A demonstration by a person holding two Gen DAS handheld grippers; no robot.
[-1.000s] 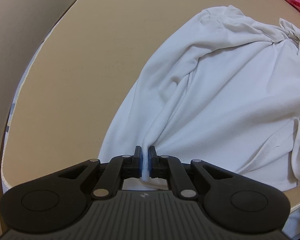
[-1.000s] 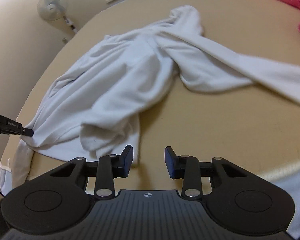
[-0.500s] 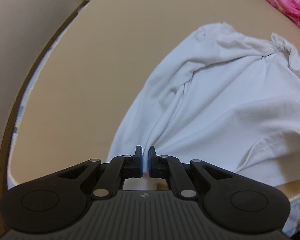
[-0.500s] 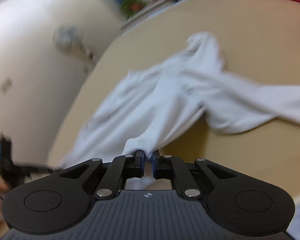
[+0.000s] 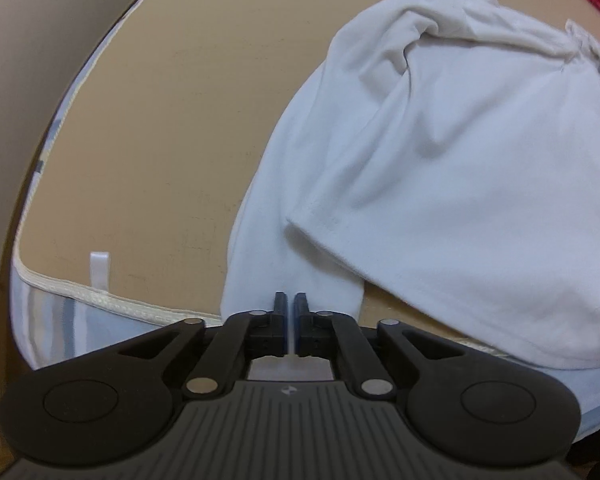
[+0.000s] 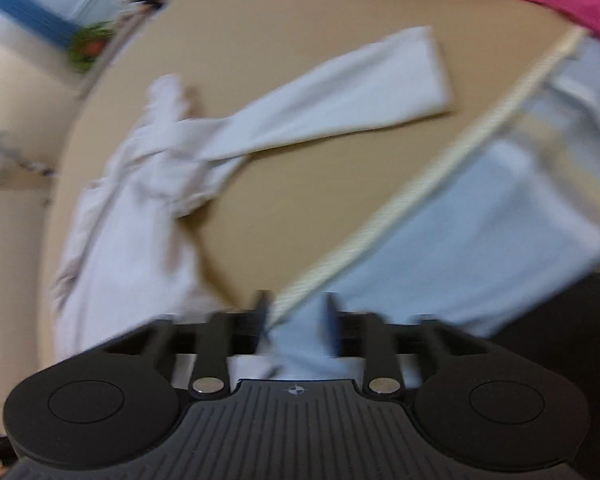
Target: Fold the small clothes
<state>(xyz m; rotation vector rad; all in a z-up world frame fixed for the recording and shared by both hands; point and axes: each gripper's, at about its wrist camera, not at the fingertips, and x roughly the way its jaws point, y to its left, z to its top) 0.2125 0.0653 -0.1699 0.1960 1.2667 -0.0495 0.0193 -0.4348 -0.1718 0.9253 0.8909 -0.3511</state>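
White shirt point(image 5: 440, 184) hem now folded over, left jaws clenched on it, right jaws just released.

Left wrist cam sits right behind its black gripper point(image 5: 291, 304), looking steeply down, close over the near edge of the tan padded surface point(image 5: 172, 128). Right one's blurry, looking down at an angle across that same surface. Both catch the rumpled white long-sleeved shirt point(image 5: 440, 168).

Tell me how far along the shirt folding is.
Early. White shirt lies near the mattress edge, one sleeve stretched out. Left claw shut at its hem; right claw has just been opening, nothing between its jaws. It is rumpled; all folding remains.
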